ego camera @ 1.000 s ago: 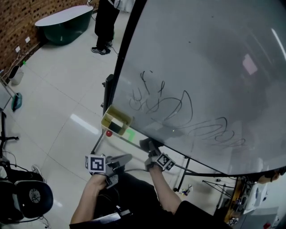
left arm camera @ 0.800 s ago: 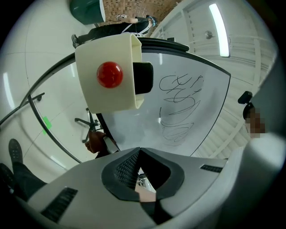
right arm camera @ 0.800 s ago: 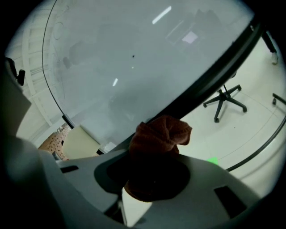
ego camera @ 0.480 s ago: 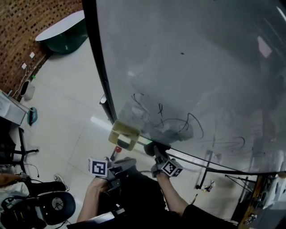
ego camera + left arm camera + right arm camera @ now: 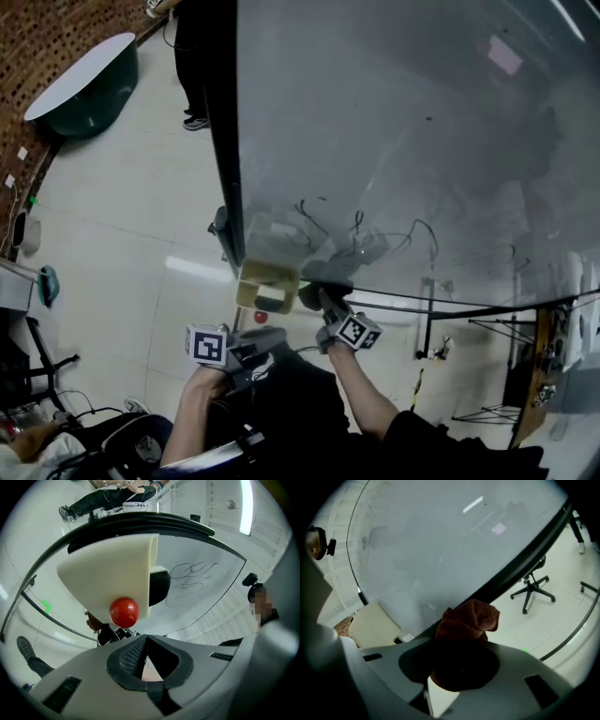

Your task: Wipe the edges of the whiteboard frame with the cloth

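Brown, nubbly terry cloth (image 5: 466,620) bunches between the right gripper's (image 5: 458,670) jaws, which clamp it tight. Its top lump touches the whiteboard's black bottom frame (image 5: 520,557). The left gripper (image 5: 145,651) has its ribbed jaws together with nothing in them, below a cream plastic tray (image 5: 105,571) and a glossy red ball (image 5: 124,612). The cloth's lower folds are lost in shadow.

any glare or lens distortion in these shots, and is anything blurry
Head view: the whiteboard mirrors ceiling lights near its top right, and its black frame looks bowed. Left gripper view: strong fisheye, dark corners, frame arched. Right gripper view: a bright light streak on the board; the cloth looks fairly sharp.
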Demonstrator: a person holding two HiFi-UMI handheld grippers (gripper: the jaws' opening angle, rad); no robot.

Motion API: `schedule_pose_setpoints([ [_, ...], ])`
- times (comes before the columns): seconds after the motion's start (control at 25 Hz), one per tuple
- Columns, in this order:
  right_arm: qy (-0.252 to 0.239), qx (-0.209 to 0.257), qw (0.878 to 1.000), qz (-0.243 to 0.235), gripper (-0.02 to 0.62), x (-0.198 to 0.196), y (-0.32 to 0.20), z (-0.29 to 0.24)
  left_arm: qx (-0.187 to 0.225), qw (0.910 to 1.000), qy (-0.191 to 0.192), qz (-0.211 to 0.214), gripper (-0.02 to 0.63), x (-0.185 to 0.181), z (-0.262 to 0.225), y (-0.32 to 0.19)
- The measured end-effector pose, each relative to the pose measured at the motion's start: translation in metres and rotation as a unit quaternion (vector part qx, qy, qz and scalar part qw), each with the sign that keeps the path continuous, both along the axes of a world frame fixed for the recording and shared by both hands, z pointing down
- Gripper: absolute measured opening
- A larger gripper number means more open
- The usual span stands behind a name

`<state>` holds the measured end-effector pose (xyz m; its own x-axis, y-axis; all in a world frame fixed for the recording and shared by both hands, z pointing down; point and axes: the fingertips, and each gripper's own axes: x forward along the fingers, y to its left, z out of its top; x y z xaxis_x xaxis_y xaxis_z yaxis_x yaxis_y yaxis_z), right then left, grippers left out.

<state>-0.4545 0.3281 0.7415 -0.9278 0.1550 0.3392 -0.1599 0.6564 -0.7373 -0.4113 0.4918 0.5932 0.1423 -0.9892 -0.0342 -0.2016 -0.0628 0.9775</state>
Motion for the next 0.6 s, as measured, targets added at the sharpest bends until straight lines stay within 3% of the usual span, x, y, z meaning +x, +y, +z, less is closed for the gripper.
schedule_pose_setpoints([
  [0.36,-0.002,-0.005,0.991,0.132,0.117,-0.004,-0.003,0.002,0.019,0.9958,0.006,0.089,-0.012,-0.013,-0.015,0.059],
  [0.6,-0.023,-0.024,0.985,0.172,0.115,-0.003,0.006,-0.001,-0.001,0.9896,0.017,0.143,-0.012,-0.008,-0.002,0.06],
])
